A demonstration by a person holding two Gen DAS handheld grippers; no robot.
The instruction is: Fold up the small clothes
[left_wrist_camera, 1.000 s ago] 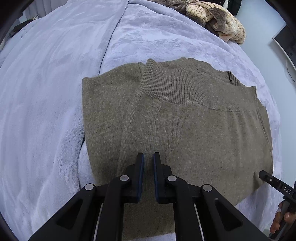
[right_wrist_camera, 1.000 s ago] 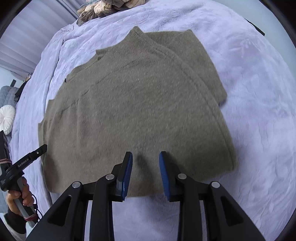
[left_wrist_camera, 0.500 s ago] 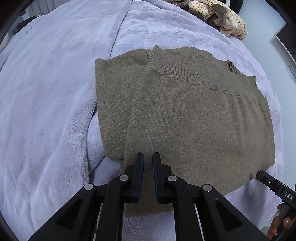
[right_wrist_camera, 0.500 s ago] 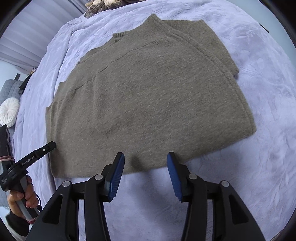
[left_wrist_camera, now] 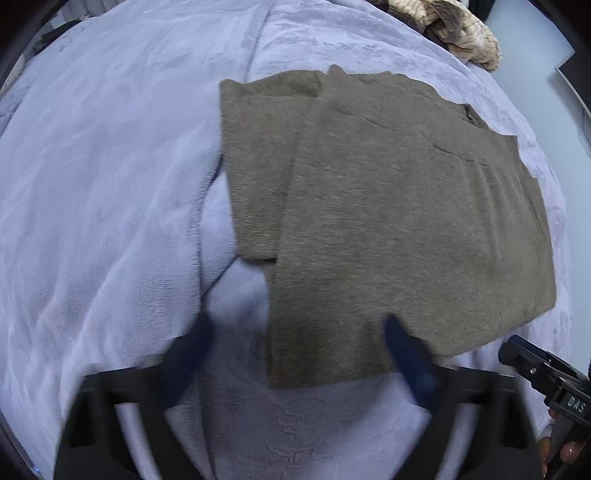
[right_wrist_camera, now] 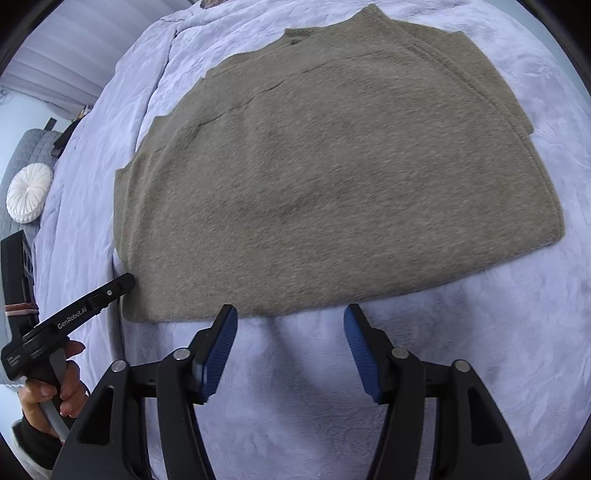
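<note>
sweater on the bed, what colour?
Olive-brown sweater, plain knit; clearest in the right wrist view.

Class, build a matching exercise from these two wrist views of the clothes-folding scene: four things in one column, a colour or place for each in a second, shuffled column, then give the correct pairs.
Column 1
1. sweater
2. blanket
3. round cushion
4. striped garment

Column 2
A. white, at the left edge of the right wrist view
B. lilac, spread beneath everything
C. olive-brown, lying flat with one side folded in
D. tan and bunched, at the far end of the bed

Pairs: 1-C, 2-B, 3-A, 4-D
</note>
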